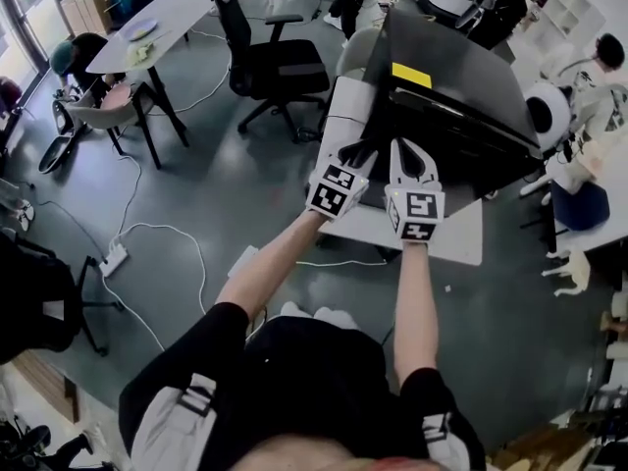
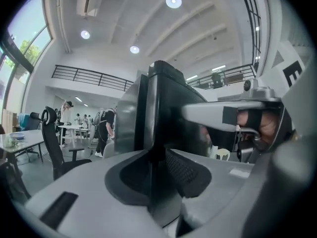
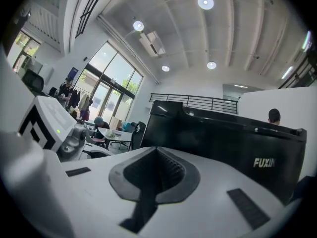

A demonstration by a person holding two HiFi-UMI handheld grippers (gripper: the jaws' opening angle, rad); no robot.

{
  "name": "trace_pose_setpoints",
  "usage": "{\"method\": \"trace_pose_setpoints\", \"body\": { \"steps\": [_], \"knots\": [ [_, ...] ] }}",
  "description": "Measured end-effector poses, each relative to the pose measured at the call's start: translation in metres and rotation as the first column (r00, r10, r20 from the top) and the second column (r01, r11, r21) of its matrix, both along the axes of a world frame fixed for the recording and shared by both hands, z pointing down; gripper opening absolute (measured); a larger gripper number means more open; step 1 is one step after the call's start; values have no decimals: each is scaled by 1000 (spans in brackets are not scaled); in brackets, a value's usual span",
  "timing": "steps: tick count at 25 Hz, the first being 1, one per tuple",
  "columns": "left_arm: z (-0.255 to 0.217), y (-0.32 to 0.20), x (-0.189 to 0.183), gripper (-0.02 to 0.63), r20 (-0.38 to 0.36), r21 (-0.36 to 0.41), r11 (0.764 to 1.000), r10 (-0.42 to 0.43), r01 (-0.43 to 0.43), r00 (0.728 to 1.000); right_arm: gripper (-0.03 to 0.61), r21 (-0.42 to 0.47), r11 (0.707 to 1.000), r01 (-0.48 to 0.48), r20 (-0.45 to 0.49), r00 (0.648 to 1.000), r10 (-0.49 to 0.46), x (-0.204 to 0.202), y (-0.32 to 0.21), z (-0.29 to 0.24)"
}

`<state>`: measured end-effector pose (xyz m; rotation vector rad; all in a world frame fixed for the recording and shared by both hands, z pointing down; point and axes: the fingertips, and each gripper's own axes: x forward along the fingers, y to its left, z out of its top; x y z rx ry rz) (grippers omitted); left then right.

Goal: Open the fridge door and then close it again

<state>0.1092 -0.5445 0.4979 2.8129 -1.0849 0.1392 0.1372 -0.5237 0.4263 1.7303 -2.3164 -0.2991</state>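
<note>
A black fridge [image 1: 461,106] stands on a white table [image 1: 446,243], with a yellow label [image 1: 411,75] on its top. Its door [image 1: 377,77] stands out as a thin dark panel at the left side. My left gripper [image 1: 359,153] reaches that panel's edge. In the left gripper view the door edge [image 2: 154,108] runs down between the two pads, and my left gripper [image 2: 159,175] is shut on it. My right gripper [image 1: 412,157] is beside it, pointing at the fridge front [image 3: 223,138]. In its own view my right gripper [image 3: 157,170] is shut with nothing in it.
A black office chair [image 1: 270,67] stands left of the fridge, and a long desk [image 1: 162,18] farther left. Cables and a power strip [image 1: 113,259] lie on the grey floor. People sit at the right [image 1: 594,86] and stand behind the fridge [image 1: 505,8].
</note>
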Motion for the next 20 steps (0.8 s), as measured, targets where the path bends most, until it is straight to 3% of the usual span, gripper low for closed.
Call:
{"method": "trace_pose_setpoints", "body": {
  "steps": [8, 9, 11, 14, 18, 20],
  "knots": [
    [0, -23, 5, 87, -10, -19, 1000, -10, 10, 1000, -6, -11, 999, -35, 53, 998, 35, 21, -22, 11],
    [-1, -21, 3, 87, -39, -43, 999, -13, 11, 999, -6, -14, 999, -43, 47, 998, 44, 23, -24, 15],
    [-13, -9, -4, 74, -169, -99, 995, -25, 9, 985, -6, -20, 998, -54, 57, 997, 55, 26, -19, 21],
    [-44, 9, -15, 25, -355, -73, 997, -43, 18, 934, -6, -3, 997, -71, 150, 986, 71, 38, -3, 22],
    [-48, 20, -33, 0, -428, -113, 990, -124, 83, 895, -6, -56, 988, -141, 218, 964, 150, 64, 13, 43],
    [-40, 20, -31, 0, -378, -94, 988, -147, 120, 914, -6, -55, 987, -150, 237, 958, 159, 72, 18, 44]
  ]
}}
